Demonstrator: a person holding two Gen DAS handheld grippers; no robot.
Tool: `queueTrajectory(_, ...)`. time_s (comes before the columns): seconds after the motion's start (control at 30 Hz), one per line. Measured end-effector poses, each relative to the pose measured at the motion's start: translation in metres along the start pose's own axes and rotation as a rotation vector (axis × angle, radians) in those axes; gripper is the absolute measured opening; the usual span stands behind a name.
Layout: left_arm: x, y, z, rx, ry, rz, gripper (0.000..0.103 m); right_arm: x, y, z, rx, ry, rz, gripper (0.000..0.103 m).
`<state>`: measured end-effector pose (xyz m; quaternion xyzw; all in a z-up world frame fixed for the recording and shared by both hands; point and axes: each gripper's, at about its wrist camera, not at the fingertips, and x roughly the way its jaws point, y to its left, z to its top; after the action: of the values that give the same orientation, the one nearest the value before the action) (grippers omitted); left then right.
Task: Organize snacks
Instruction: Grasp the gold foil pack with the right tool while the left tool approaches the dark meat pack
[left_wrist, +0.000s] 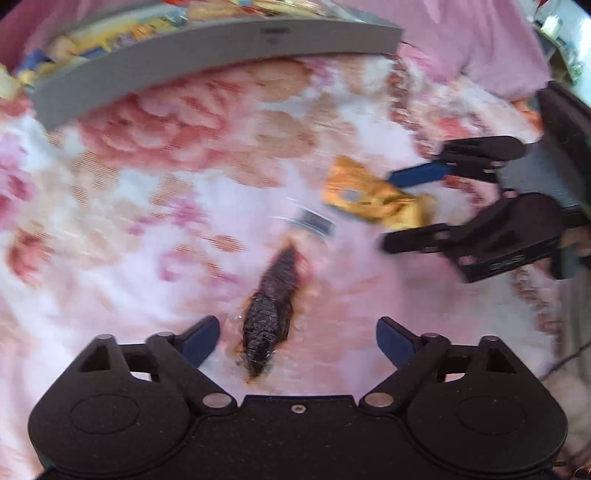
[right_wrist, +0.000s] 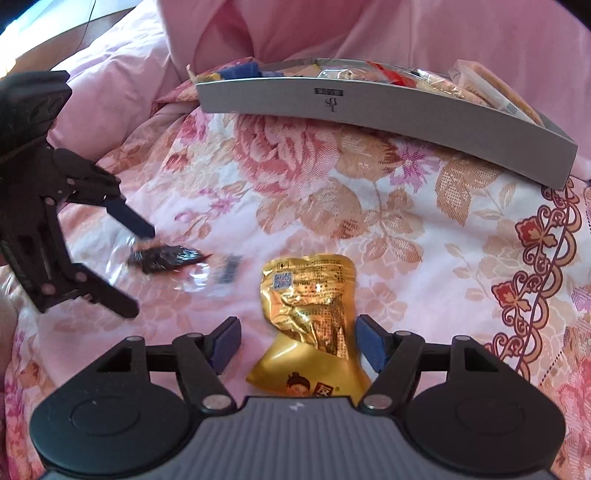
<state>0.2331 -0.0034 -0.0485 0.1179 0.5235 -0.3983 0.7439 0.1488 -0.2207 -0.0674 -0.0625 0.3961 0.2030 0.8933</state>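
Two snack packets lie on a floral bedspread (right_wrist: 332, 206), each one framed by a gripper. Nearer the right, a gold foil packet (right_wrist: 308, 314) rests crumpled on the cloth between the blue pads of the right gripper (right_wrist: 297, 345); the jaws stand fairly wide, the left pad clear of the foil, the right pad just beside its edge, though whether it touches cannot be told. To the left of it lies a clear-wrapped dark snack (right_wrist: 166, 258) with a barcode label at its right end, flat on the cloth. The left gripper (left_wrist: 297, 341) hangs over that dark snack (left_wrist: 271, 314) with its jaws wide, both pads apart from the wrapper, which lies between them. From the left wrist view the gold foil packet (left_wrist: 373, 197) sits farther off to the right, between the right gripper's fingers. At the far side stands a grey tray (right_wrist: 388, 110), its low wall facing the grippers, already filled with assorted wrapped snacks (right_wrist: 424, 79). Behind it is pink bedding (right_wrist: 369, 29).
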Motion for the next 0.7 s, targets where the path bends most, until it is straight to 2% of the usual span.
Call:
queueTrajectory(0.03, 0.002, -0.004, 0.001, 0.016, 0.007, 0.008, 0.087, -0.001, 0.001, -0.001, -0.004, 0.003, 0.002, 0.075)
queueTrajectory(0.17, 0.011, -0.014, 0.007, 0.132, 0.025, 0.141, 0.086, -0.001, 0.004, -0.002, -0.016, 0.002, -0.007, 0.077)
queueTrajectory(0.23, 0.013, -0.012, 0.010, 0.148, 0.035, 0.145, 0.087, 0.000, 0.005, -0.002, -0.028, -0.003, -0.024, 0.082)
queueTrajectory(0.4, 0.021, -0.018, 0.010, 0.178, 0.044, 0.174, 0.087, 0.002, 0.007, -0.003, -0.029, -0.004, -0.044, 0.085)
queueTrajectory(0.43, 0.021, -0.019, 0.009, 0.167, 0.043, 0.183, 0.086, 0.002, 0.008, -0.003, -0.028, -0.003, -0.047, 0.086)
queueTrajectory(0.57, 0.018, -0.024, 0.007, 0.087, 0.039, 0.203, 0.072, 0.002, 0.011, -0.006, -0.038, 0.006, -0.050, 0.089)
queueTrajectory(0.67, 0.017, -0.028, 0.005, -0.038, 0.022, 0.234, 0.061, 0.001, 0.015, -0.008, -0.042, 0.007, -0.058, 0.089)
queueTrajectory(0.7, 0.016, -0.029, 0.004, -0.088, 0.011, 0.243, 0.056, 0.001, 0.015, -0.008, -0.043, 0.009, -0.060, 0.085)
